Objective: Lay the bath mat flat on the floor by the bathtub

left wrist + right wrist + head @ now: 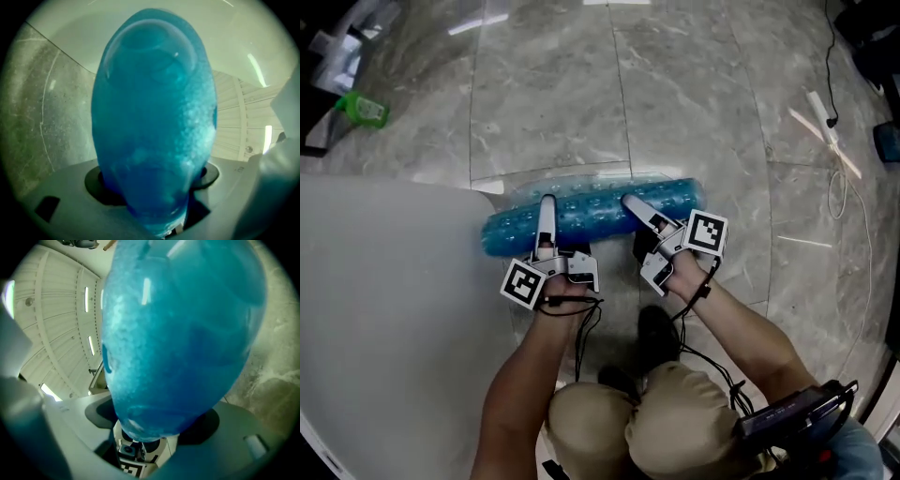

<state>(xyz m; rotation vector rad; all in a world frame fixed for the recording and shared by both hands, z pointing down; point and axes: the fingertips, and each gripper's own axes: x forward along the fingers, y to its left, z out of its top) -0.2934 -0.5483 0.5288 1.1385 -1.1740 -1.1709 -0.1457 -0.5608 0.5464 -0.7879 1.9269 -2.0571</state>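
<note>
Beside the white bathtub (384, 309), left gripper (546, 208) and right gripper (633, 204) each clamp a rolled translucent blue bath mat (595, 208) on grey marble floor (694, 94) (open beyond).

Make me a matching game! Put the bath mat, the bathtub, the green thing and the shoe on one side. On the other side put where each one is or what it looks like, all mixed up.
Things:
1. bath mat
2. bathtub
3. green thing
4. shoe

Clues:
A. black, just below the right gripper in the head view
B. big and white, at the left beside the mat
C. blue, rolled up, gripped by the left gripper and the right gripper
D. on the floor, far off at the top left

Pairs: 1-C, 2-B, 3-D, 4-A
</note>
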